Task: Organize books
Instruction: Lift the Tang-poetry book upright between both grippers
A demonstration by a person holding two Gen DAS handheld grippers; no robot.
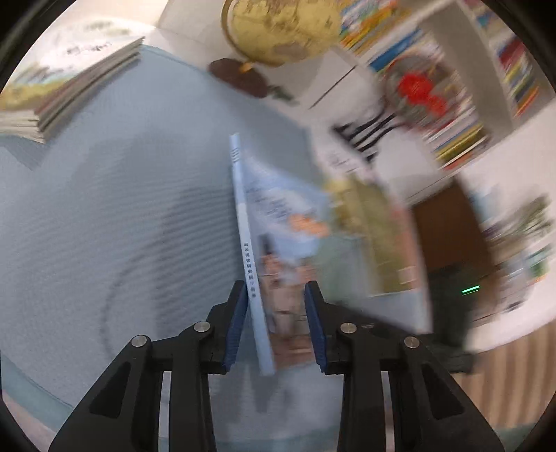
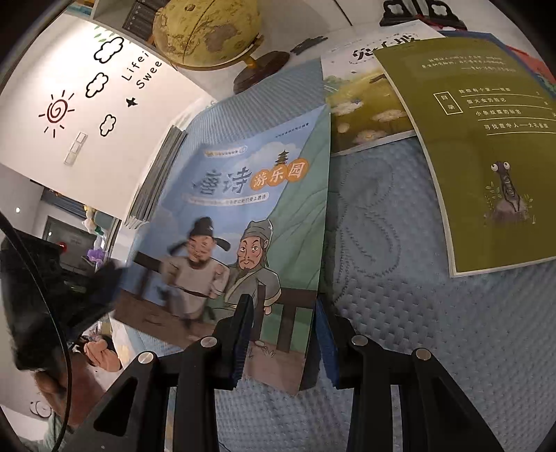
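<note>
A thin blue picture book (image 2: 243, 208) with two cartoon men on its cover is held up on edge above the blue quilted table cover (image 2: 417, 330). My right gripper (image 2: 283, 306) grips its lower right corner, one finger in front of the cover and one behind. In the left wrist view the book's pale spine (image 1: 250, 243) runs between the fingers of my left gripper (image 1: 274, 292), which is shut on it. That left gripper (image 2: 100, 281) also shows as a dark blur at the book's left edge.
A stack of thin books (image 1: 69, 87) lies at the far left of the table. An olive-green book (image 2: 486, 139) and a book with a meadow cover (image 2: 365, 104) lie at the far right. A globe (image 2: 208, 31) stands at the back. Bookshelves (image 1: 451, 87) line the wall.
</note>
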